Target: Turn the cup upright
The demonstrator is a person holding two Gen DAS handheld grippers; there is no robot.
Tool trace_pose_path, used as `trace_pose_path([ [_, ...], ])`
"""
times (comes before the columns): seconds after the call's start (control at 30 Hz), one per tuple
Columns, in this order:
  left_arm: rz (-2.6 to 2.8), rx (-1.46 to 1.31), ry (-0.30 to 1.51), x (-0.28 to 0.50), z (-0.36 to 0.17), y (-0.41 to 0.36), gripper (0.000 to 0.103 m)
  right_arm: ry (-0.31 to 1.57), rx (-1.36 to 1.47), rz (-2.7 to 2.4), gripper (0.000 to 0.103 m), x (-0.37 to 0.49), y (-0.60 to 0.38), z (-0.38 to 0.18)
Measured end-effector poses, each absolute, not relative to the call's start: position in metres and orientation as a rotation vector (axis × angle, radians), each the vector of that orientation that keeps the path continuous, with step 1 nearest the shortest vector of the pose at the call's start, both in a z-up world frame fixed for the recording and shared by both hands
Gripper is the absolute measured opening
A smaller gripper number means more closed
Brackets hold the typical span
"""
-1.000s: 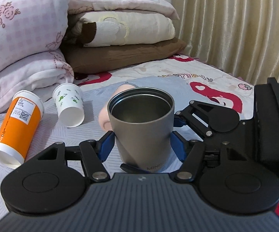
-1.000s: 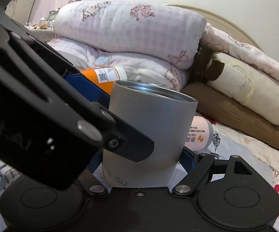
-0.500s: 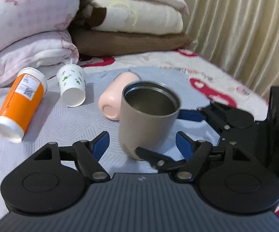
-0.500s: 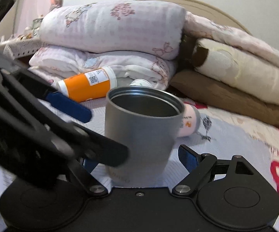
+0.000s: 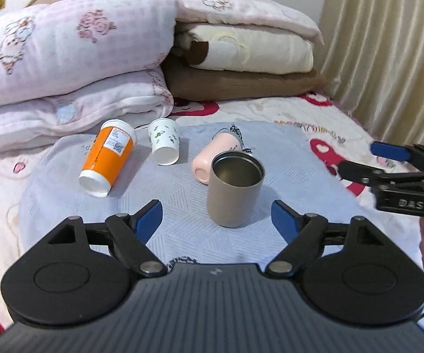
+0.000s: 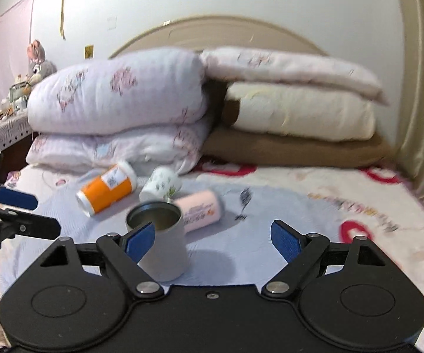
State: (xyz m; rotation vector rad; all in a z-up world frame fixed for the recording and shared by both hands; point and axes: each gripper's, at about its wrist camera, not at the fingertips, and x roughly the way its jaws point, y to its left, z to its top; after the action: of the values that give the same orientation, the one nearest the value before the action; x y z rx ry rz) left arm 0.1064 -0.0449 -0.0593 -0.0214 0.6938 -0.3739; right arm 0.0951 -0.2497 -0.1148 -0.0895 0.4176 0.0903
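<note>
The bed [image 5: 300,123] fills both views, covered in a cream quilt with red motifs and, over its middle, a pale blue-grey mat [image 5: 182,206] on which the small things lie. Against the headboard sit two stacks: pink floral folded quilts [image 5: 70,58] on one side, and beside them a cream blanket [image 5: 250,50] resting on a brown cushion [image 5: 241,85], with a cream pleated curtain [image 5: 388,44] hanging at the far side. The left hand-held gripper [image 5: 216,214] is low in its own view with its blue-padded fingers spread wide apart and touching nothing; the right hand-held gripper [image 6: 212,238] is likewise spread wide, and from the left wrist view it appears off to the side, well clear of the cups. The grey metal cup [image 5: 234,189] stands upright on the mat, mouth up, free of both sets of fingers; in the right wrist view one blue pad overlaps its rim, but whether they touch cannot be told there. Behind it lies an orange cup [image 5: 107,157] on its side, then a pink cup [image 5: 216,158] on its side just behind the grey one, and a small white paper cup [image 5: 164,145] with green specks lying between the orange and pink ones.
</note>
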Motion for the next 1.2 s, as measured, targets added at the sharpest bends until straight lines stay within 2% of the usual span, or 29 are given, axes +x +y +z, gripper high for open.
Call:
trace_pose_path([
  [0.57,-0.265,-0.061,0.708,0.04,0.006,-0.028,0.091,0.422,-0.103,0.004,0.093,0.005,-0.236,-0.034],
  [0.7,-0.232,-0.078,0.687,0.019,0.015,-0.022,0.095,0.418,-0.11,-0.017,0.095,-0.011,-0.234,-0.027],
  [0.77,-0.229,-0.075,0.682,0.01,0.018,-0.019,0.095,0.416,-0.13,-0.032,0.098,-0.019,-0.229,-0.026],
  [0.97,-0.205,-0.041,0.673,-0.007,0.02,-0.018,0.095,0.397,-0.141,-0.048,0.1,-0.038,-0.217,-0.027],
  [1.2,-0.186,-0.033,0.67,-0.019,0.015,-0.017,0.103,0.419,-0.099,-0.108,0.103,-0.048,-0.213,-0.03],
])
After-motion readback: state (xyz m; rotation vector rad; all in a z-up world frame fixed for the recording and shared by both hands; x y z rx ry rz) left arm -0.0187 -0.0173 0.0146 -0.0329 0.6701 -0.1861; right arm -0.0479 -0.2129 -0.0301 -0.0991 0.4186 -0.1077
